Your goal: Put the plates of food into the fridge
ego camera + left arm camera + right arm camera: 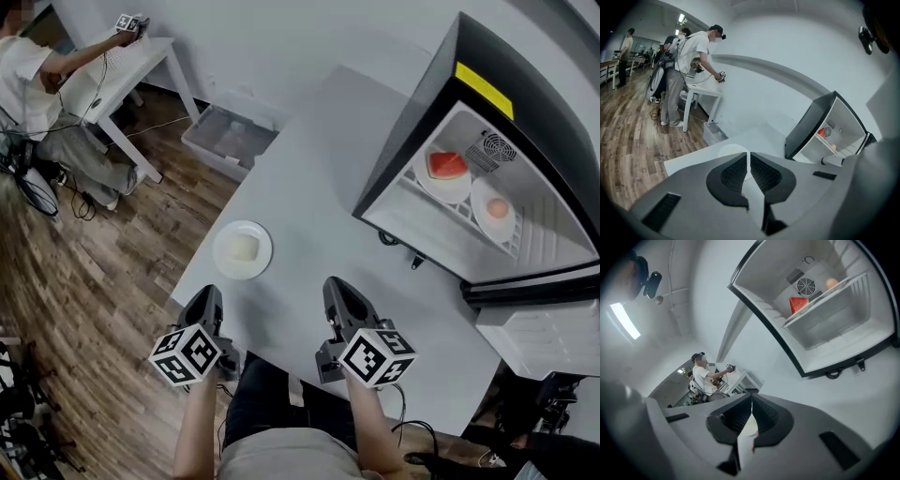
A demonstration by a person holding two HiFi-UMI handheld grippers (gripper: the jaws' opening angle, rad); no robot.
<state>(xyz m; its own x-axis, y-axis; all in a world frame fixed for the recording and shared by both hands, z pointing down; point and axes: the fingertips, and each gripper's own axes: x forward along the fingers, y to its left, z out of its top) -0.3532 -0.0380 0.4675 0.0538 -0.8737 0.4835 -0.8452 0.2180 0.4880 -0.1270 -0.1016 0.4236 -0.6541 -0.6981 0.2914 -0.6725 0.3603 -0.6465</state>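
Note:
A white plate with a pale piece of food (242, 249) lies on the white table (309, 187), near its left edge. The small black fridge (412, 141) stands open on the table at the right. On its shelf sit a plate with a watermelon slice (446, 169) and a plate with a round orange food (496, 208). My left gripper (208, 294) is shut and holds nothing, just short of the plate on the table (732, 151). My right gripper (337, 285) is shut and empty too, over the table's near edge. The watermelon (798, 304) shows in the right gripper view.
The fridge door (539, 328) hangs open at the lower right. A clear plastic bin (225, 139) stands on the wooden floor beyond the table. A person (37, 103) works with grippers at a second white table (122, 75) at the far left.

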